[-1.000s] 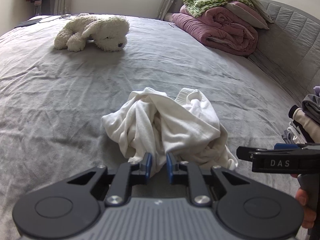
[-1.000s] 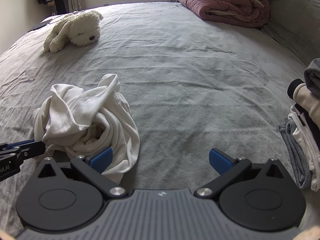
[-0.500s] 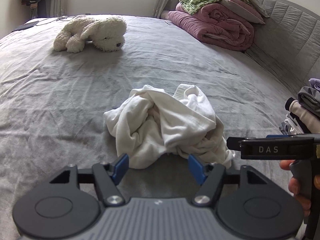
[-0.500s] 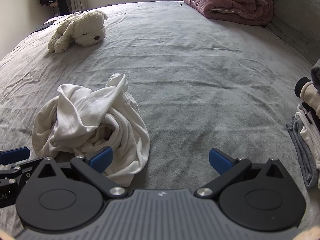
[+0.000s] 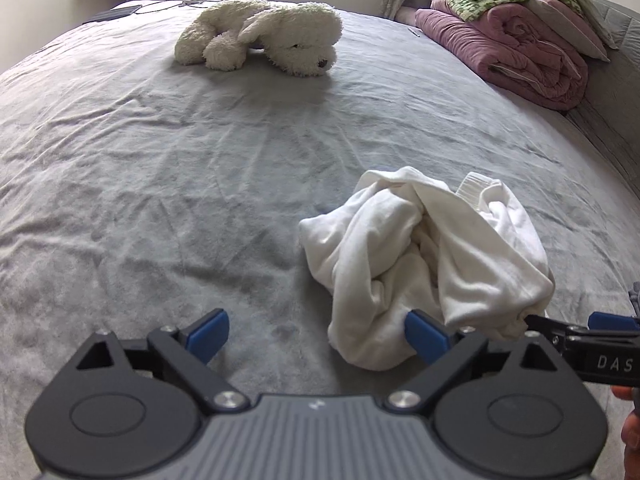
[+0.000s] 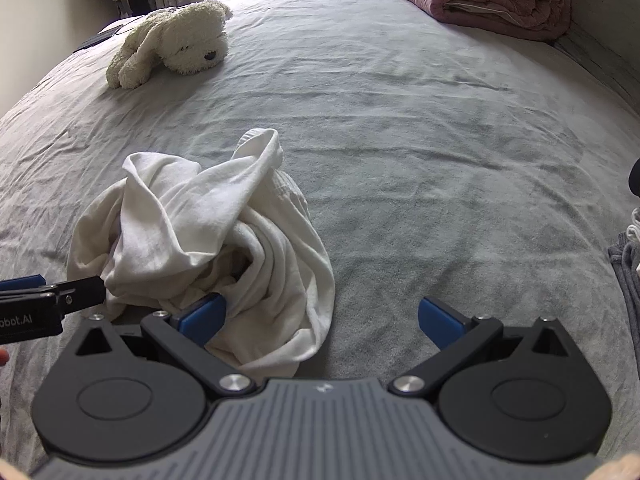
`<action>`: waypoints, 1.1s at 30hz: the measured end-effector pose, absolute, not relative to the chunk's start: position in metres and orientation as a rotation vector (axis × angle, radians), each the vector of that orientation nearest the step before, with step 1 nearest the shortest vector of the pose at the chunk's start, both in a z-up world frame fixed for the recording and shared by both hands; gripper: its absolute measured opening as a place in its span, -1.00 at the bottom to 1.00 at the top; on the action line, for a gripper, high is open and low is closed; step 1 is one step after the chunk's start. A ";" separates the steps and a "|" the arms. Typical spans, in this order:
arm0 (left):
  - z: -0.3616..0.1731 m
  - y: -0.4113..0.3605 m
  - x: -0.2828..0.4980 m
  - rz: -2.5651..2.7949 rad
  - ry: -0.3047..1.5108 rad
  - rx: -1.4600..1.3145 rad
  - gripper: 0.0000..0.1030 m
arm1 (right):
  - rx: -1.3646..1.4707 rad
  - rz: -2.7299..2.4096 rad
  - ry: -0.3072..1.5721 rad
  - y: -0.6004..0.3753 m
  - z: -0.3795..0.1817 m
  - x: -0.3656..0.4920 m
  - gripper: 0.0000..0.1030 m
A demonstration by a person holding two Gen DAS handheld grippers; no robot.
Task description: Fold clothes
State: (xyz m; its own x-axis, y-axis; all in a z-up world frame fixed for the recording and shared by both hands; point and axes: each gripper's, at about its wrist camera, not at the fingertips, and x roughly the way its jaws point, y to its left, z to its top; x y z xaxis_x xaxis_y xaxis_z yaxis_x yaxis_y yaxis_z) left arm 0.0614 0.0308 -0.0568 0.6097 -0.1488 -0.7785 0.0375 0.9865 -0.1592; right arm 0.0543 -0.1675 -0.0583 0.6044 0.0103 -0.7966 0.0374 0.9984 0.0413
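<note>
While both tongs are gaping wide and gripping nothing, the crumpled white garment (image 5: 424,256) is lying on the bed (image 5: 160,184) between them: your left tongs (image 5: 316,334) are sitting left of it, your right tongs (image 6: 320,318) right, about equally near.

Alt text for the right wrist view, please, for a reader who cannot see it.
A crumpled white cotton garment lies on a grey bedsheet, with the open right tool just in front of it and the left tool touching its left edge. A cream plush dog rests farther back.
</note>
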 end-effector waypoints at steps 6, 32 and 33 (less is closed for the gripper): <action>-0.063 0.026 0.070 -0.086 0.921 -0.129 0.92 | 0.059 -0.029 0.949 -0.167 -0.067 0.062 1.00; -0.074 0.010 0.079 -0.054 0.911 -0.084 0.99 | 0.106 -0.057 0.980 -0.171 -0.071 0.063 1.00; -0.074 0.010 0.079 -0.052 0.911 -0.081 0.99 | 0.104 -0.057 0.979 -0.171 -0.072 0.064 1.00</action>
